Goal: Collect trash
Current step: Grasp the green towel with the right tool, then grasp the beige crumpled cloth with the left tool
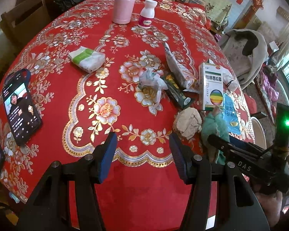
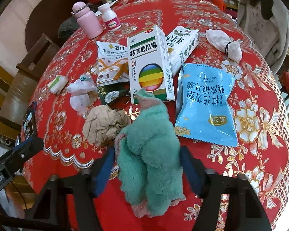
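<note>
My right gripper (image 2: 147,150) is shut on a fluffy green cloth (image 2: 150,154), whose folds fill the gap between both pads; the same cloth (image 1: 213,129) shows in the left wrist view. Just left of it lies a crumpled beige paper (image 2: 104,127), and beyond it a white medicine box (image 2: 150,63) and a blue snack packet (image 2: 206,104). My left gripper (image 1: 142,136) is open over bare red tablecloth (image 1: 106,80) with nothing between its fingers. The beige paper (image 1: 187,124) is to its right. A crumpled clear plastic bag (image 1: 152,80) and a dark green wrapper (image 1: 176,90) lie farther ahead.
A phone (image 1: 19,105) lies at the table's left edge, with a tissue pack (image 1: 86,58) further in. A pink bottle (image 1: 124,3) and a white pill bottle (image 1: 147,13) stand at the far side. A white carton (image 2: 183,46), a pink pouch (image 2: 223,42) and a coat-draped chair (image 1: 244,57) are to the right.
</note>
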A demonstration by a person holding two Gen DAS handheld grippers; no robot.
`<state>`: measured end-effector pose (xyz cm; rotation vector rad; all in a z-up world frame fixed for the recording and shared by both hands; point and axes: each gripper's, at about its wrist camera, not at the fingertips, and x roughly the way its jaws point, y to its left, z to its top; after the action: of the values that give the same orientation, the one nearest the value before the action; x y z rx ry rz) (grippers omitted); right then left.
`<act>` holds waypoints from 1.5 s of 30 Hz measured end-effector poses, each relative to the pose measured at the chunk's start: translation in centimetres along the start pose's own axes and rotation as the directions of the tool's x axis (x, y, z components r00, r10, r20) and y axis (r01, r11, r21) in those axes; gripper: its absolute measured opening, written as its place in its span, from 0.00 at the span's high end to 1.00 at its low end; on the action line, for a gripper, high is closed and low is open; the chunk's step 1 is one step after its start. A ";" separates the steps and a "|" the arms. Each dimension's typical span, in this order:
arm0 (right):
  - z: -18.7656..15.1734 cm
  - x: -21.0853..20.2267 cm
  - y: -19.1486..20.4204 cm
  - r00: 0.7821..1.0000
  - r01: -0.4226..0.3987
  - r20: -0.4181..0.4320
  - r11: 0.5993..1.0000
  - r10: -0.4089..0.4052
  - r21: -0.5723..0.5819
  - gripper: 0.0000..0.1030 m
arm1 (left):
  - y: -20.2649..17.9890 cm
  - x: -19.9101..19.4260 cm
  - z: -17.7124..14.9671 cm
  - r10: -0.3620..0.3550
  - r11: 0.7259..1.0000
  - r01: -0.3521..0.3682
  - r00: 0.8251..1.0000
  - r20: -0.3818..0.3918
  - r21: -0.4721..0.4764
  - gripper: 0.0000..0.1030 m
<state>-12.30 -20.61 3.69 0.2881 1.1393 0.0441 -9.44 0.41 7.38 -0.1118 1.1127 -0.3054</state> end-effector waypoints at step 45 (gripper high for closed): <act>-1.5 -5.3 -6.0 0.996 -0.079 0.039 0.996 0.078 0.032 0.58 | -8.6 7.2 1.5 -0.022 0.990 0.031 0.998 -0.063 0.141 0.70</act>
<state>-16.53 -27.09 6.36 0.3620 1.0920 0.0884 -6.81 -10.05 3.88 0.0087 1.1472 -0.4128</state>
